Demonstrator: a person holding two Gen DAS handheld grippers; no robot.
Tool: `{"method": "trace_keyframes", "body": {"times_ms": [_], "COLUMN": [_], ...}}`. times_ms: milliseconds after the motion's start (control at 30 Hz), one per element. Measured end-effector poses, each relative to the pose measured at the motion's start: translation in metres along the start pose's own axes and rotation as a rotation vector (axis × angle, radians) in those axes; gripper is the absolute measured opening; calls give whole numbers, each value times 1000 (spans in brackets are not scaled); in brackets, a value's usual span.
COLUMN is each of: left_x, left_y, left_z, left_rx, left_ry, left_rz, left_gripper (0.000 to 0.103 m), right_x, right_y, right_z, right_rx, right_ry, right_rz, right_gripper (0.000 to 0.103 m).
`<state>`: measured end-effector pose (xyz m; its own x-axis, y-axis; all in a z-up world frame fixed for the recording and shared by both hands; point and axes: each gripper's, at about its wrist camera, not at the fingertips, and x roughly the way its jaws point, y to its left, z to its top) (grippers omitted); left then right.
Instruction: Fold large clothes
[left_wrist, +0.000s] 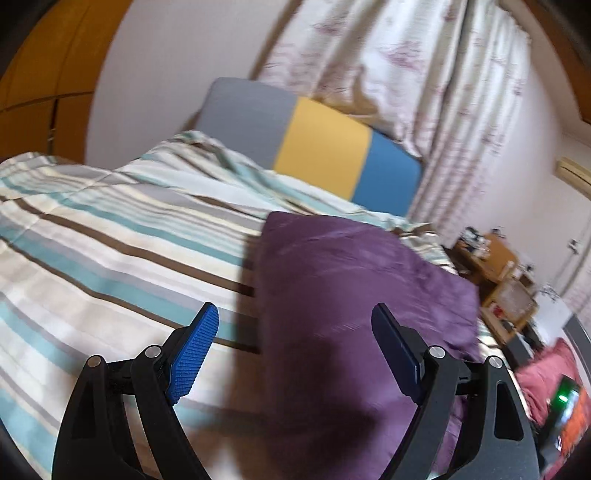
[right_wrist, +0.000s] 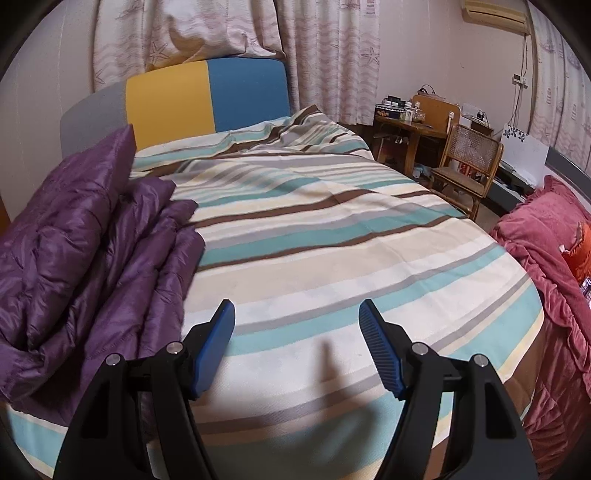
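Purple quilted jacket (right_wrist: 85, 240) lying bunched in folds on striped bed (right_wrist: 332, 236) — I am holding both hand-held grippers, left (left_wrist: 295, 354) and right (right_wrist: 297, 347), jaws apart, empty.

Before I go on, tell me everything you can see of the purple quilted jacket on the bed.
The purple quilted jacket looks like shiny, thin padded fabric with stitched quilting lines. It lies folded into a bulky stack of several layers, edges stepped, near the left side of the striped bedspread in the right wrist view, one corner raised towards the headboard. It rests on the bedspread alone; neither hand-held gripper touches it. No collar, zip or sleeves can be made out.
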<state>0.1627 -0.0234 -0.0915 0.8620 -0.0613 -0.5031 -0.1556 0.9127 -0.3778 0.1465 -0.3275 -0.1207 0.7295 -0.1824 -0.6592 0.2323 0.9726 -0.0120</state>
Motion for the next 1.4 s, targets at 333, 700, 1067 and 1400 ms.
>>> {"method": "trace_keyframes", "body": {"times_ms": [333, 700, 1067, 1400], "left_x": [52, 64, 51, 48], "left_y": [-16, -61, -34, -34], "left_z": [14, -15, -8, -22], "left_rx": [40, 304, 125, 117], "left_ry": [129, 158, 159, 187], "left_rz": [23, 8, -25, -55], "left_gripper": [84, 84, 90, 90], "right_x": [-26, -36, -17, 63], "right_y": [27, 73, 151, 192], "right_z": [39, 90, 138, 124], "right_rx": [-68, -101, -137, -241], "right_ry": [-93, -164, -140, -24], "right_rz": [54, 161, 351, 322], "right_gripper": [70, 71, 71, 71]}}
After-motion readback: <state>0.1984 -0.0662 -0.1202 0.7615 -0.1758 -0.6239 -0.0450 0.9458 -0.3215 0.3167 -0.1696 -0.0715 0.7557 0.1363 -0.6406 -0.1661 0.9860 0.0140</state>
